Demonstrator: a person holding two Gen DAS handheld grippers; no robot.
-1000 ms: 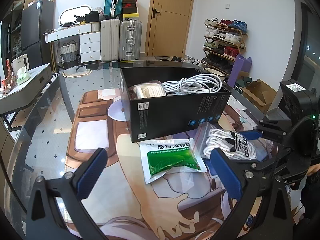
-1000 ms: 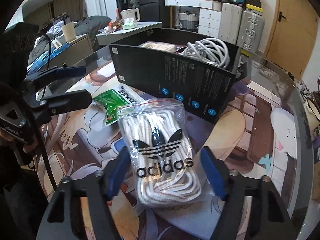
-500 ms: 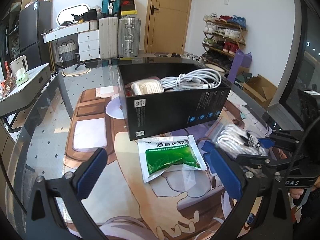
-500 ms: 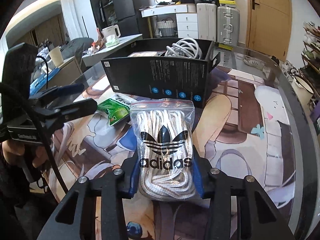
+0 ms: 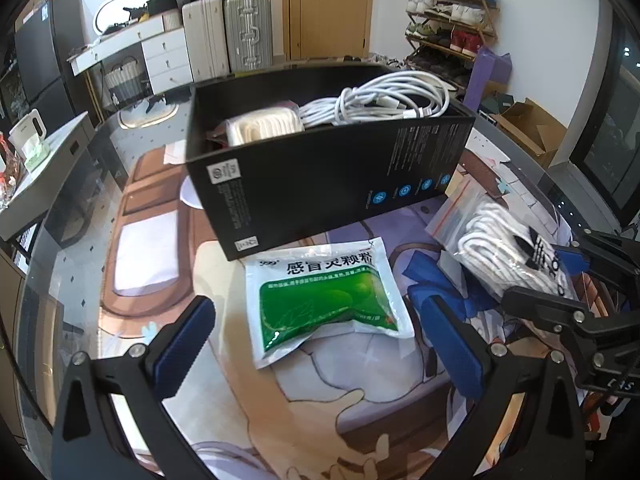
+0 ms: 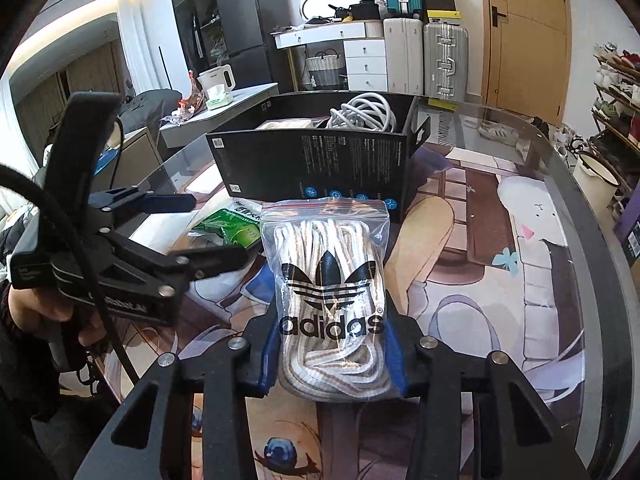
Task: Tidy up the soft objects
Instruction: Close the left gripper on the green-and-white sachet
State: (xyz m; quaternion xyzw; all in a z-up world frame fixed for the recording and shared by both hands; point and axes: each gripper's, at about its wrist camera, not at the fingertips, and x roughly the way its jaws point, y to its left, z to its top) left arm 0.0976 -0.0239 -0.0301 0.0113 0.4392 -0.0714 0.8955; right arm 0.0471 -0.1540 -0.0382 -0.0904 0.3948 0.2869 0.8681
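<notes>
Right claw (image 6: 334,354) clamps adidas bag (image 6: 330,280), hiding its bottom edge.

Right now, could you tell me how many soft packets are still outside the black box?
2: the green sachet lies on the table before the black box; the adidas bag is clamped in the right gripper.

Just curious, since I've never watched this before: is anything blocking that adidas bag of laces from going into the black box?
Nothing visible blocks it. The right gripper is shut on the adidas bag of laces, and the open-topped black box stands just beyond. Only its near wall must be cleared; a white cable bundle already fills part of the inside.
</notes>
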